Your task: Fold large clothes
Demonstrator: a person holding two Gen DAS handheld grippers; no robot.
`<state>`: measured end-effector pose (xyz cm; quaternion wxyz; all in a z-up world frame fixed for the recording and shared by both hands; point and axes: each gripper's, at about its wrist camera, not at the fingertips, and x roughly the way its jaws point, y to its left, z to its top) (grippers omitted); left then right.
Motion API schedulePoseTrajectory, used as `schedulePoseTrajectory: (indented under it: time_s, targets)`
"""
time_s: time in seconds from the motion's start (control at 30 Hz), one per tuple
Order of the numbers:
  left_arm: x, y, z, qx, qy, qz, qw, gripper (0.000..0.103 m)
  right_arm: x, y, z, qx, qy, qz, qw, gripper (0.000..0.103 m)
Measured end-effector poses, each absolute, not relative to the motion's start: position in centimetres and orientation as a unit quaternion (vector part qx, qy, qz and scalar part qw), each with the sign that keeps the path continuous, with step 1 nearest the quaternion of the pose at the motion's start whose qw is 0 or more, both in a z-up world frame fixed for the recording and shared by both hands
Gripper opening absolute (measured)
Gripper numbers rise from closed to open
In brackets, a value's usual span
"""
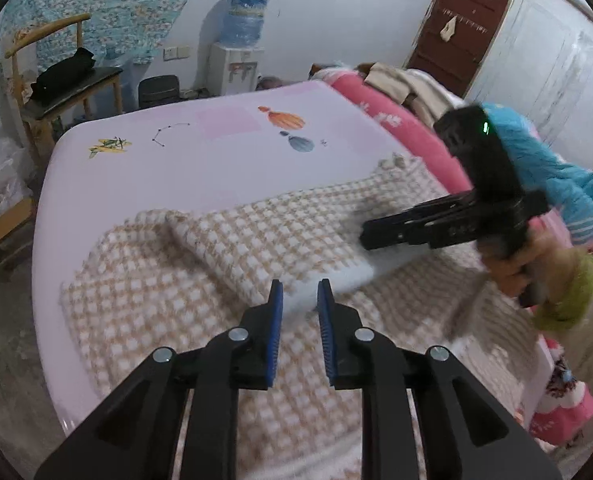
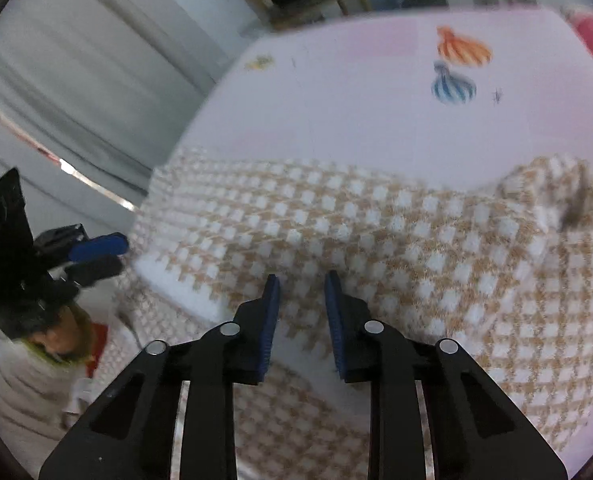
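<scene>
A: What is seen around the bed (image 1: pixel 168 168), left to right?

B: A wooden chair (image 1: pixel 62 80), a water dispenser (image 1: pixel 238 60) and a brown door (image 1: pixel 456 36) are seen along the white wall.

A: And the garment?

B: The checked sweater (image 1: pixel 256 240) is spread over the pink sheet's near edge, partly folded.

A: The fingers?

B: The left gripper (image 1: pixel 300 294) and right gripper (image 2: pixel 301 290) are held slightly parted above the knit; nothing is pinched.

No readable text, label, brand or number anywhere; both views partly blurred.
</scene>
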<state>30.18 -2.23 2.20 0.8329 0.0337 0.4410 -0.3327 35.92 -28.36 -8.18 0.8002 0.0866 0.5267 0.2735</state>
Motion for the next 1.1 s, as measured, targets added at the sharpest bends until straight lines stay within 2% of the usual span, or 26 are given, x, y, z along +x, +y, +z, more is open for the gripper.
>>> schedulePoseTrajectory:
  time_s: [0.13,0.27,0.43,0.5,0.6,0.73,0.77,0.83,0.93,1.1]
  targets:
    - [31.2,-1.0,4.1,-0.033,0.418,-0.342,0.841,0.018,35.9,-27.6,-7.8,0.055,0.529,0.262,0.805,0.024]
    - [34.8,-3.6,3.6,-0.042,0.425,-0.319,0.846,0.020,35.7,-24.9,-6.6,-0.004,0.520,0.241,0.819,0.024]
    - [39.4,-7.3,-1.2,0.035,0.486,-0.244,0.838,0.020,37.1,-25.0,-4.1,-0.006,0.474,0.179,0.862,0.028]
    - [40.0,-6.9,-3.0,0.020,0.505,-0.239,0.829,0.020,37.8,-25.5,-5.4,-0.029,0.487,0.151,0.860,0.029]
    - [39.7,-6.5,-2.8,0.016,0.500,-0.246,0.830,0.020,37.5,-25.2,-7.0,-0.043,0.493,0.156,0.855,0.029]
    - [37.0,-6.3,-0.3,0.017,0.466,-0.292,0.835,0.020,34.7,-23.8,-4.6,-0.032,0.483,0.182,0.856,0.034]
    - [36.3,-6.5,-0.1,0.022,0.463,-0.306,0.832,0.020,33.6,-23.4,-3.9,-0.033,0.475,0.199,0.857,0.036]
    - [34.8,-7.6,-0.7,0.050,0.478,-0.321,0.816,0.020,31.9,-21.9,-4.1,-0.059,0.466,0.216,0.856,0.050]
    - [33.5,-8.3,-3.2,0.098,0.500,-0.301,0.806,0.020,30.4,-20.9,-6.3,-0.119,0.485,0.199,0.843,0.050]
    - [31.8,-5.0,-2.2,0.066,0.488,-0.285,0.822,0.020,27.7,-22.6,-6.2,-0.108,0.485,0.155,0.854,0.050]
